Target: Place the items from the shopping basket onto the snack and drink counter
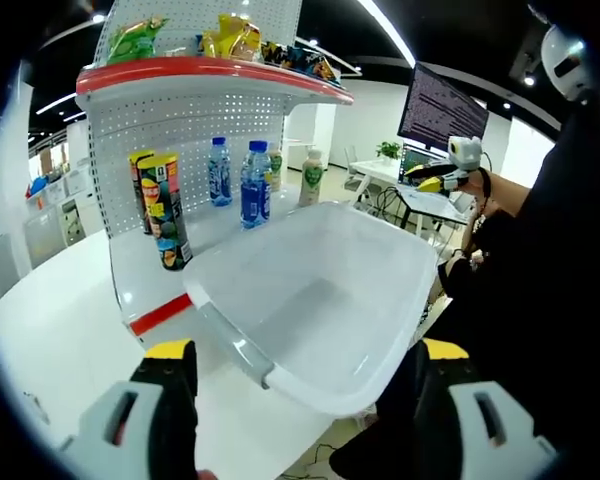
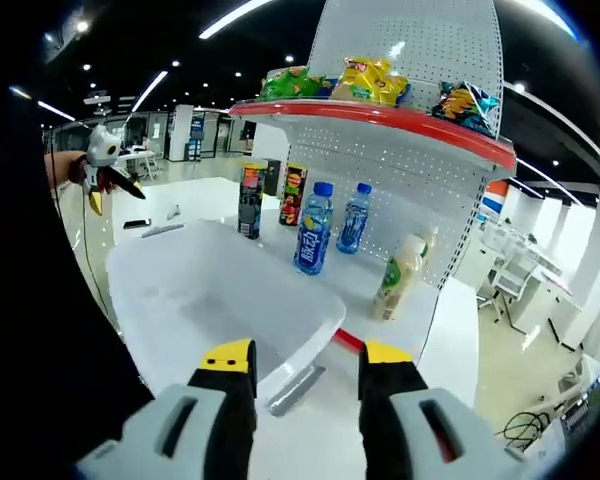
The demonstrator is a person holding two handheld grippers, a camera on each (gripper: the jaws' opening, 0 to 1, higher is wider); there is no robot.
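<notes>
White perforated metal forms the snack and drink counter [image 1: 180, 110], the largest thing here; it has a pegboard back, a red-edged upper shelf [image 2: 380, 115] carrying bright snack bags [image 2: 365, 80], and a white lower ledge.

Next in size is the shopping basket [image 1: 320, 300], a pale translucent plastic tub with a handle on its rim; it sits on the white table [image 1: 50, 330] with its far side close against the counter's ledge, and as far as both views show, its inside looks bare, so I judge the unloading to be at or near its end.

Standing on the ledge are two tall crisp tubes [image 1: 165, 205], two blue-labelled water bottles [image 2: 315, 230], and a pale drink bottle with a green label [image 2: 395, 275]; all are upright and a little apart from one another.

Smallest and nearest are the tongs; the left gripper [image 1: 305, 385] hovers over the basket's near rim with its yellow-tipped jaws spread wide and nothing between them; the right gripper [image 2: 305, 375] hangs above the basket's corner, its jaws likewise parted and empty.

If anything remains in the basket it is hidden from view; the next move would call for checking the basket floor, then either reaching in for a last item or drawing both tongs clear.
</notes>
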